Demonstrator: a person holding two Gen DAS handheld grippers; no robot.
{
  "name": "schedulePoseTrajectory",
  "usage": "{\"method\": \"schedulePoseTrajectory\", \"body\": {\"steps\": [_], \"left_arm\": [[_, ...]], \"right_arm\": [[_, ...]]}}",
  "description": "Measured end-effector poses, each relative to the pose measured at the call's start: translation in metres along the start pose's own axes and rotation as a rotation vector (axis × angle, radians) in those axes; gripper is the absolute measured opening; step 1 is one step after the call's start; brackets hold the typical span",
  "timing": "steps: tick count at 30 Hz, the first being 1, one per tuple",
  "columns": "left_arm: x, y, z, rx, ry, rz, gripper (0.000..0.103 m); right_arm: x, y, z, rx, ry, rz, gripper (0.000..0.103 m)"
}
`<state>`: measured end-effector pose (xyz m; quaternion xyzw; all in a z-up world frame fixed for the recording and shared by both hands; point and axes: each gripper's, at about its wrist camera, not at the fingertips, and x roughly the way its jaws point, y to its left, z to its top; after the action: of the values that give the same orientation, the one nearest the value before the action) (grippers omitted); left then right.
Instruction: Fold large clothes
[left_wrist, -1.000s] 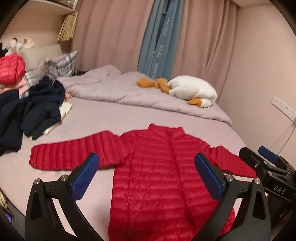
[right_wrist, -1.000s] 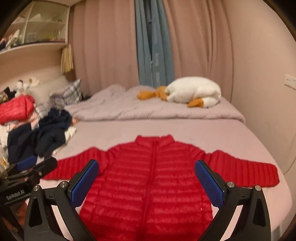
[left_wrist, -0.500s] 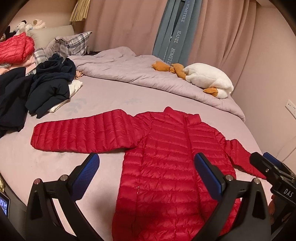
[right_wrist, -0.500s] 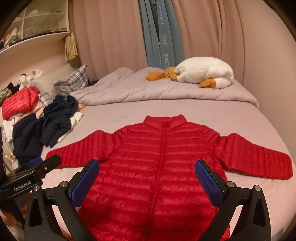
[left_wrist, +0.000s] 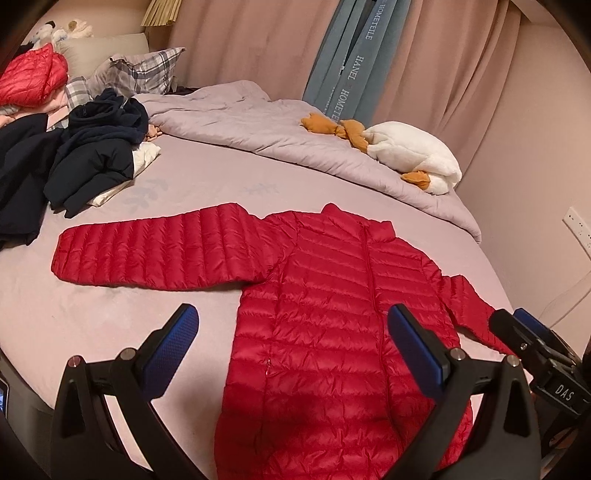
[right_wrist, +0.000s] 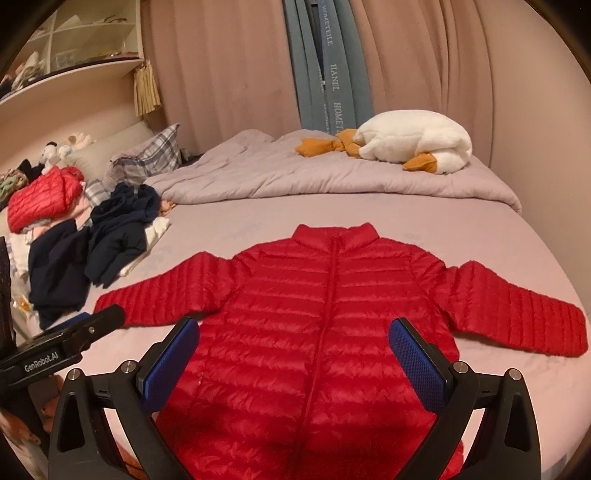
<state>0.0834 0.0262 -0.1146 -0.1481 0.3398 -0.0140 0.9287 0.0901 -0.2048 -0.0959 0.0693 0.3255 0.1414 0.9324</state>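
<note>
A red quilted puffer jacket (left_wrist: 332, 314) lies flat, front up and zipped, on the bed (left_wrist: 110, 325), both sleeves spread out sideways. It also shows in the right wrist view (right_wrist: 317, 317). My left gripper (left_wrist: 295, 347) is open and empty, above the jacket's lower left part. My right gripper (right_wrist: 295, 354) is open and empty, above the jacket's lower middle. The right gripper's fingers (left_wrist: 517, 332) show at the right edge of the left wrist view, over the far sleeve. The left gripper's finger (right_wrist: 88, 328) shows near the left sleeve's cuff.
A pile of dark navy clothes (left_wrist: 92, 162) lies at the bed's left side, with a folded red jacket (right_wrist: 44, 199) and plaid pillows (right_wrist: 147, 158) behind. A grey duvet (right_wrist: 332, 177) and a white goose plush (right_wrist: 413, 147) lie at the back. A wall is on the right.
Both grippers have moved forward and tilted down over the jacket, so it fills more of each view. Both stay open. The jacket has not moved.
</note>
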Motion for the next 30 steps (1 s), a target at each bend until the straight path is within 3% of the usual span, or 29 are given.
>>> {"method": "schedulePoseTrajectory", "body": {"steps": [15,30], "left_arm": [[-0.007,-0.002,-0.002,0.012,-0.021,0.008,0.102],[-0.015,-0.01,-0.006,0.035,-0.031,-0.032,0.102]], "right_arm": [[-0.004,0.001,0.001,-0.002,-0.005,-0.005,0.102],[-0.014,0.002,-0.001,0.001,-0.011,-0.029,0.102]]}}
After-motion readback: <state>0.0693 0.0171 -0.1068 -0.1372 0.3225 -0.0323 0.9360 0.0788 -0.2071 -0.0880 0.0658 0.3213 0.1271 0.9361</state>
